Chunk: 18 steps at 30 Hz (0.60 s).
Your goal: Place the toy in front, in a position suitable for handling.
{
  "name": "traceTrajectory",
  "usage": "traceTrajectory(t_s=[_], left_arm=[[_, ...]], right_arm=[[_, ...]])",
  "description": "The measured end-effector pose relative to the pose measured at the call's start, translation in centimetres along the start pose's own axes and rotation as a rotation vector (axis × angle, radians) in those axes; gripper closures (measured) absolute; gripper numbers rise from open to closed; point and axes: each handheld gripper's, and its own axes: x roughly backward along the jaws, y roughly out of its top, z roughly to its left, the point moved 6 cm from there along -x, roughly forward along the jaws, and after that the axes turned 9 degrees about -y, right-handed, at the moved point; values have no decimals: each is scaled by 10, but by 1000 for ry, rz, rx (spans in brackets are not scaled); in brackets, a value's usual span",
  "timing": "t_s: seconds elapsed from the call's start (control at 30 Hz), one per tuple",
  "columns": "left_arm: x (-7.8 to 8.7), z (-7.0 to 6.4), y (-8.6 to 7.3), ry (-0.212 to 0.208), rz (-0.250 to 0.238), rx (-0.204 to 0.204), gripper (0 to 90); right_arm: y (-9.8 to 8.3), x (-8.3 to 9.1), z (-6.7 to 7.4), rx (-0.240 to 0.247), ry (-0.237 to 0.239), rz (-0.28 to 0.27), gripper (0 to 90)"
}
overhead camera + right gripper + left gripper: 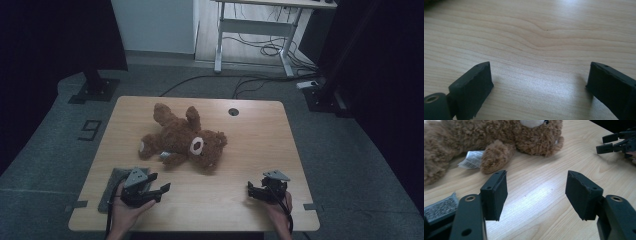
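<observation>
Roughly, the layout at this moment:

Toy: a brown teddy bear (182,140) lies flat on the middle of the wooden table (260,150), well apart from both hands.
Long axis: the bear runs slantwise, legs toward the far left, head with its pale muzzle toward the near right.
Left gripper (150,189): held low at the near left edge, jaws wide open and empty, pointing up the table toward the bear.
Left gripper view: the bear's paw (496,156) and a white sewn-in label (471,159) lie ahead and slightly left of the jaws, not touching.
Right gripper (256,191): near right edge, jaws open, nothing between them but bare wood.
Nearer hand: the left looks somewhat closer to the bear, and it already faces it.
Grey pad (114,186): lies flat under the left hand.
Likely next reach: forward, away from the person.
</observation>
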Motion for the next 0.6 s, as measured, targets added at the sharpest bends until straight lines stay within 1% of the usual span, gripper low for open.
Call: traceTrajectory(t_s=[0.03,0.07,0.1,0.17,0.23,0.27,0.4,0.43,0.6], left_arm=[[-1,-1,0,0,-1,-1,337],[-1,-1,0,0,-2,-3,335],[-2,-1,0,1,-1,-4,333],[-3,0,-2,8,7,-2,329],[-3,3,-3,17,17,4,329],[-2,4,-3,22,17,7,329],[2,7,-3,40,9,12,329],[3,8,-3,42,4,13,329],[2,10,-3,43,5,20,326]], right_arm=[[0,0,0,0,0,0,107],[0,2,-1,-5,-3,-15,117],[0,5,-1,-16,8,-27,122],[1,9,-1,-22,23,-48,127],[1,12,-1,-24,20,-73,134],[2,13,-1,-23,26,-79,134],[4,15,2,-33,52,-89,133],[5,15,4,-34,68,-93,134],[5,15,8,-29,89,-93,133]])
